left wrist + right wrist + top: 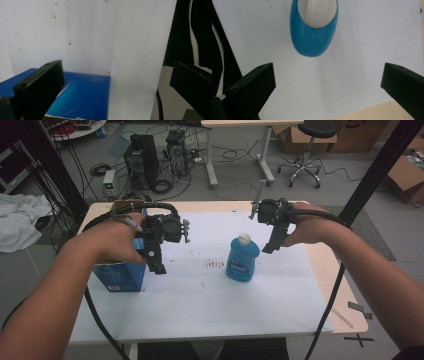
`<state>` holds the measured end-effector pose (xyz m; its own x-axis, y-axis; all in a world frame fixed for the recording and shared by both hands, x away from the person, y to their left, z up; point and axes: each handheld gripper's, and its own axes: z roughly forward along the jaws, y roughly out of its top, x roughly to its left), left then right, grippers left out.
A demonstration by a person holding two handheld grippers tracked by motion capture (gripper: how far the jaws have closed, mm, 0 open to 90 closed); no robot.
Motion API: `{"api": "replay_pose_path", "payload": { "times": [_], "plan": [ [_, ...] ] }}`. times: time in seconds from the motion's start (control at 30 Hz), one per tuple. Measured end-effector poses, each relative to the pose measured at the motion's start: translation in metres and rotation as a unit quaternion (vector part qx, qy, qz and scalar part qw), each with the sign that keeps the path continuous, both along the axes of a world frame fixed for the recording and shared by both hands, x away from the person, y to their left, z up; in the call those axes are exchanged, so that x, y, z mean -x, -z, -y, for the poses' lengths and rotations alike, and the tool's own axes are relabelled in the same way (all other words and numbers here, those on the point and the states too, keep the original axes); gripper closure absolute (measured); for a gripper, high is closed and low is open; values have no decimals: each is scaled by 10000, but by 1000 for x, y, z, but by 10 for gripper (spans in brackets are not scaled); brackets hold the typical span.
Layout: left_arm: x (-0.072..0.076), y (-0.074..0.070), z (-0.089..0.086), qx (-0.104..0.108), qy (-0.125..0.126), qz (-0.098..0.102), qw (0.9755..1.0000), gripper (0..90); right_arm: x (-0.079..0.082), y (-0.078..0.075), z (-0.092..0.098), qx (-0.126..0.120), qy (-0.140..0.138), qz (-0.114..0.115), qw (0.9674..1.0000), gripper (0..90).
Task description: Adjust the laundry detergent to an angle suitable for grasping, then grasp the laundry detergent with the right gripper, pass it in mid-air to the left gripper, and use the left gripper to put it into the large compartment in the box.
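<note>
Right gripper (274,236): fingers (252,87) spread wide, holding nothing, just right of the blue bottle (243,260), which stands upright mid-surface (200,295) on white paper. Left gripper (159,251): fingers wide, empty, over the blue box (120,276) at left. Risk (judged): a sideways brush from either gripper could tip the narrow bottle.

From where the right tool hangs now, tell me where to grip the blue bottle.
Grip the blue bottle across its narrow shoulders just under the white cap, coming from above. It stands upright on the white sheet, and the right tool hangs open beside it, jaws wide enough for that part.
</note>
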<state>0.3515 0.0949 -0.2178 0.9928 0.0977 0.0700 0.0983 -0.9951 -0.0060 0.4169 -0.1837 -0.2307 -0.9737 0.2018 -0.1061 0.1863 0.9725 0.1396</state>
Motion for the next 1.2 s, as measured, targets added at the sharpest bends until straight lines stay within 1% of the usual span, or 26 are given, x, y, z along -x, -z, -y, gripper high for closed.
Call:
{"api": "replay_pose_path", "payload": {
  "times": [0.13,0.2,0.27,0.37,0.5,0.57,0.6,0.83,1.07,1.1,1.2],
  "plan": [
    [-1,0,2,-9,-8,2,10000,1,-2,0,5,21,-304,-101,9995,0],
    [-1,0,3,-12,-15,-3,10000,1,-5,0,6,52,-399,-86,9992,0],
    [0,0,4,16,-23,-12,10000,1,-7,1,7,29,-486,-169,9987,0],
    [1,0,3,-10,-41,-35,10000,1,-10,2,7,36,-611,-194,9979,0],
    [0,0,1,-25,-76,-34,10000,1,-13,3,6,-7,-652,-168,9977,0],
    [0,-1,1,-14,-93,-21,10000,1,-14,3,6,15,-658,-164,9977,0],
    [-1,-2,1,-4,-64,-8,10000,1,-15,3,6,7,-681,-143,9976,0],
    [-4,-2,4,-17,0,19,10000,1,-14,2,7,27,-609,-108,9981,0],
    [0,-2,8,-24,61,-4,10000,1,-12,0,11,38,-557,-64,9984,0],
    [0,-3,8,-44,67,24,10000,1,-12,1,12,35,-533,-66,9985,0],
    [0,-5,8,5,70,60,10000,1,-11,1,14,2,-479,-42,9988,0]
  ]
}}
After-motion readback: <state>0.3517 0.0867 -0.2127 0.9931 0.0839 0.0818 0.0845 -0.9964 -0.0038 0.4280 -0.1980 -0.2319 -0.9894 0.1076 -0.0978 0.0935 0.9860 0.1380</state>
